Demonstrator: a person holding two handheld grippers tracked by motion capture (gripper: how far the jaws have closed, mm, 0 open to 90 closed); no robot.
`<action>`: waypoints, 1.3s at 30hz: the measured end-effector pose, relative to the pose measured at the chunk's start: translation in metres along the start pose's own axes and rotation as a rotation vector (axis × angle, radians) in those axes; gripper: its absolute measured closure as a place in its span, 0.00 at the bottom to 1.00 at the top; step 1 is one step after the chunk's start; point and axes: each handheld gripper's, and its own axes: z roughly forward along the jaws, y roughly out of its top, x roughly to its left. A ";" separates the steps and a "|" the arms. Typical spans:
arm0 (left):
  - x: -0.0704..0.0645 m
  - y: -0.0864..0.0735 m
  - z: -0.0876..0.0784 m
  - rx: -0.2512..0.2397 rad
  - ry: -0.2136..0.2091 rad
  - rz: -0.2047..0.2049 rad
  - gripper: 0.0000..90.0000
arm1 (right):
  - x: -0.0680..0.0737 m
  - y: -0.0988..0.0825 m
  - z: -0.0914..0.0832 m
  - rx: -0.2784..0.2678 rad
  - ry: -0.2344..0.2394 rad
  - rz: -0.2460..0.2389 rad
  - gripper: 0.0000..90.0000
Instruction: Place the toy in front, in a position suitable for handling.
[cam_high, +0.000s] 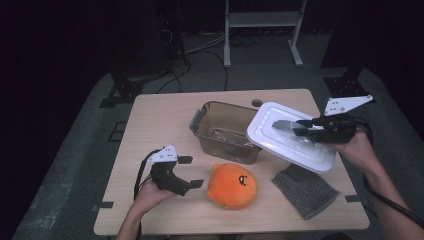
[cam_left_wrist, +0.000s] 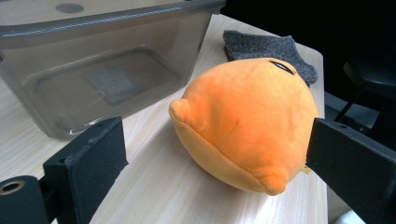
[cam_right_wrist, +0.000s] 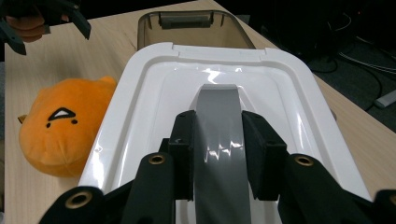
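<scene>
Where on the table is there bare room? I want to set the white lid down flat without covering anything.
The widest bare patch is the table's far left, bordered by the brown container and the left gripper. A narrower strip runs along the near edge by the orange plush. The right side is crowded: grey cloth lies under the lid held by the right gripper.

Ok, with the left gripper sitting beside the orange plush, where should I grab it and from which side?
Probably across the rounded body of the orange plush, coming in level from its left side, where the left gripper already faces it with jaws open. The plush lies on its side on the table, apart from the brown container, so nothing blocks a straight approach. Avoid the small ear nubs: too little to hold.
</scene>
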 end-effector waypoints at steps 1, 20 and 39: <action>0.000 0.000 0.000 -0.001 -0.001 -0.001 0.04 | 0.000 -0.003 -0.002 -0.001 -0.001 0.005 0.73; 0.002 -0.001 0.000 -0.001 0.004 -0.007 0.04 | 0.008 -0.052 -0.037 -0.011 -0.036 0.069 0.73; 0.001 0.000 0.000 -0.002 0.001 -0.007 0.04 | 0.012 -0.084 -0.041 -0.010 -0.045 0.128 0.73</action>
